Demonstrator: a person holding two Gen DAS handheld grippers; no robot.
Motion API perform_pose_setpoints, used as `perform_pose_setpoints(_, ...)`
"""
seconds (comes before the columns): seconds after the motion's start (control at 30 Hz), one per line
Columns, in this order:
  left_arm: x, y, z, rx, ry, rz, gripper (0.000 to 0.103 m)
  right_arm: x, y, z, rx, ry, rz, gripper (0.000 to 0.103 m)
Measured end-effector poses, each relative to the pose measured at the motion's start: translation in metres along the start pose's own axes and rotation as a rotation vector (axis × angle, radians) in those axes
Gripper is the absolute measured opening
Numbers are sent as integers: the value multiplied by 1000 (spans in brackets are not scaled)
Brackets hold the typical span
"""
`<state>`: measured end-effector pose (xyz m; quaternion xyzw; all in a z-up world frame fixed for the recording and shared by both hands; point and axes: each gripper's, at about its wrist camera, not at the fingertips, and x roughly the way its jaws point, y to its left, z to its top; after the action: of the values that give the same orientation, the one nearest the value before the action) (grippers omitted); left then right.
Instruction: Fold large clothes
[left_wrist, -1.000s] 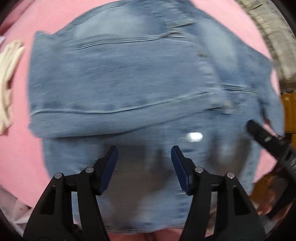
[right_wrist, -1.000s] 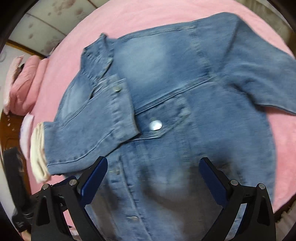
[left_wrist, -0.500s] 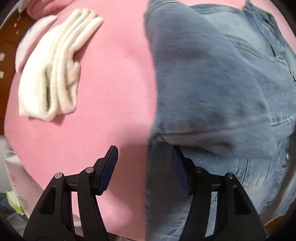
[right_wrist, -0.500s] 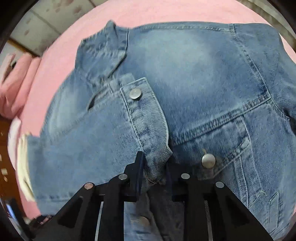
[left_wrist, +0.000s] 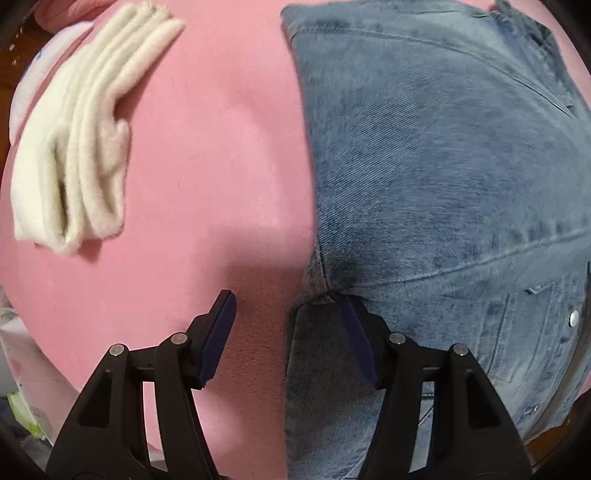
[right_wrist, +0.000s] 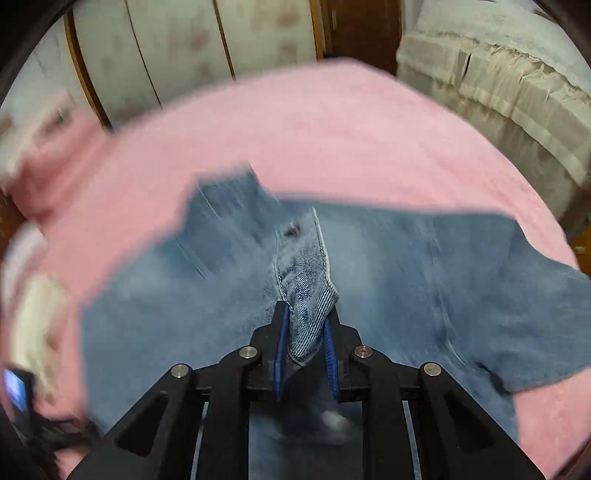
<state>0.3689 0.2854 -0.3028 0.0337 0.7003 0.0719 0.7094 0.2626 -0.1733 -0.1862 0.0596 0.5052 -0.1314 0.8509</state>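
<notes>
The denim jacket (left_wrist: 443, 177) is coarse woven cotton, faded and matt, with raised stitched seams and shiny metal snaps. The pink cover (left_wrist: 221, 166) beneath looks soft, fleecy and matt. At ten o'clock the folded cream cloth (left_wrist: 81, 140) is thick and fuzzy. Both grippers show black matt plastic, blue rubbery pads (right_wrist: 281, 343) and bright metal rivets.

Left gripper (left_wrist: 286, 314): lower centre of left wrist frame, aimed straight down, jaws parted, nothing pinched; left pad over bare pink, right pad at denim jacket (left_wrist: 443, 184) edge. Right gripper (right_wrist: 304, 325): lower centre of right wrist frame, tilted steeply downward, jaws nearly together, blue pads clamped on denim fold rising between them. View around blurred.
</notes>
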Motion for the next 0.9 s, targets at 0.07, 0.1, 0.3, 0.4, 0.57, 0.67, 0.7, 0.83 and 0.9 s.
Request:
perform_pose_setpoints(0.07, 2, 1, -3, -18, 6, 2, 61, 24, -8, -19, -13, 112, -47, 22)
perform_pose_setpoints(0.1, 1, 1, -5, -19, 10, 4, 61, 32, -15, -31, -5, 165, -55, 23)
perform_pose_setpoints(0.3, -19, -9, -39, 53, 68, 92, 59, 19, -41, -50, 140, 173, -75, 45)
perform_pose_setpoints(0.4, -63, -16, -56, 55, -45, -78, 49, 10, -47, -37, 187, 162, -8, 44)
perform_pose_setpoints(0.57, -96, -26, -30, -22, -116, -364, 12, 0, 10, -26, 59, 234, 312, 19)
perform_pose_setpoints(0.67, -83, -33, 0, -135, -99, -392, 12, 15, 63, -23, 77, 326, 554, 11)
perform_pose_setpoints(0.7, -72, -28, 14, -175, -64, -382, 12, 23, 81, -25, 91, 363, 610, 10)
perform_pose_setpoints(0.83, -23, -34, 38, -252, 146, -299, 12, 66, 134, -29, 135, 466, 603, 7)
perform_pose_setpoints(0.9, -13, -46, 42, -112, 135, -201, 12, 86, 145, -30, 127, 507, 549, 7)
